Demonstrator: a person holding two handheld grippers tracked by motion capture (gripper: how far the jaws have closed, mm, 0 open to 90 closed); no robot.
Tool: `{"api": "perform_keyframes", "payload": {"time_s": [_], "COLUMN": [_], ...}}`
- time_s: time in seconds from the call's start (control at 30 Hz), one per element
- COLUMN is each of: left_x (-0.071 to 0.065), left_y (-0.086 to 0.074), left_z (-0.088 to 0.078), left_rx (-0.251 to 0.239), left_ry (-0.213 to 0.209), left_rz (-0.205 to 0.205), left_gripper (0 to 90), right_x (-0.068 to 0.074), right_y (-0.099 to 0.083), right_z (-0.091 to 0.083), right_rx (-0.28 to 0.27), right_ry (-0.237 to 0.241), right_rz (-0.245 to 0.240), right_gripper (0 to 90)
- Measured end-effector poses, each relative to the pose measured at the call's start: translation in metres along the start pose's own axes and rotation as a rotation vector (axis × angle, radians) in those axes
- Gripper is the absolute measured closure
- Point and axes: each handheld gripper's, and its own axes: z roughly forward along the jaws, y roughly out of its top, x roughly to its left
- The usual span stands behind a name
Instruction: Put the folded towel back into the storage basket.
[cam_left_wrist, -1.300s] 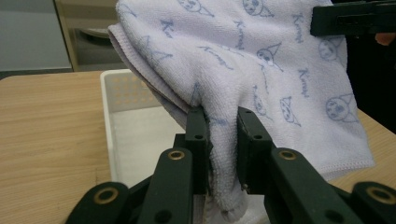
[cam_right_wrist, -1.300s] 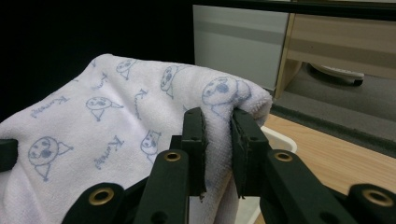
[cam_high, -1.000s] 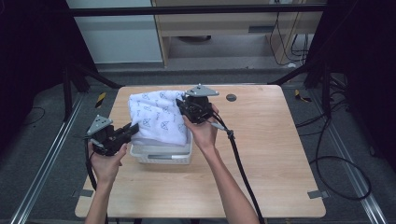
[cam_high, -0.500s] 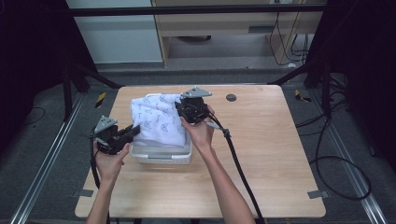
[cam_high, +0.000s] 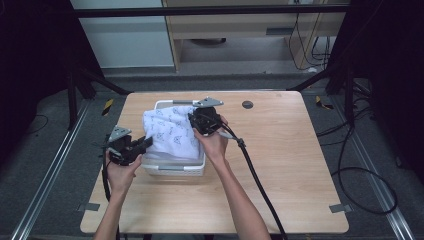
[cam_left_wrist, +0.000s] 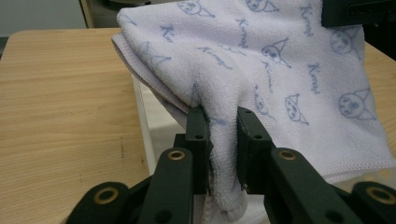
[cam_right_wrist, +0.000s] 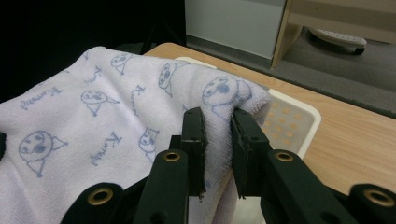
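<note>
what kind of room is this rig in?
Probably a lab or data-collection workspace: a light wooden table framed by black metal struts, loose black cables across grey flooring, and yellow-black tape marks.

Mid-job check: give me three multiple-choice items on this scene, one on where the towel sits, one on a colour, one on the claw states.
1. Where is the towel?
A. draped over the white basket
B. flat on the floor
C. hung on a shelf

2. What colour is the towel's print?
A. red
B. blue
C. green

3. What is the state of the left claw and right claw?
A. both open
B. one open
C. both shut on the towel

Answers: 1 A, the high view shows it atop the basket; 2 B, blue faces and lettering; 3 C, each gripper view shows cloth pinched between jaws.
</note>
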Motion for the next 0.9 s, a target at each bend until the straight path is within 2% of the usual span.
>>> {"api": "perform_keyframes", "payload": {"time_s": [0.57,0.9], "left_x": [0.0,-0.002], "left_y": [-0.009,-0.014], "left_z": [0.018,0.027], "left_rx": [0.059,0.088], "left_ry": [0.013,0.017], "left_rz": [0.018,0.036], "left_gripper": [76.3,76.3], "right_x": [-0.006,-0.01], "right_y": [-0.017,-0.03], "right_z": [0.017,0.023], "right_rx": [0.054,0.073], "right_ry": [-0.019,-0.027], "right_rz": [0.011,0.038], "right_gripper": [76.5,76.4]}}
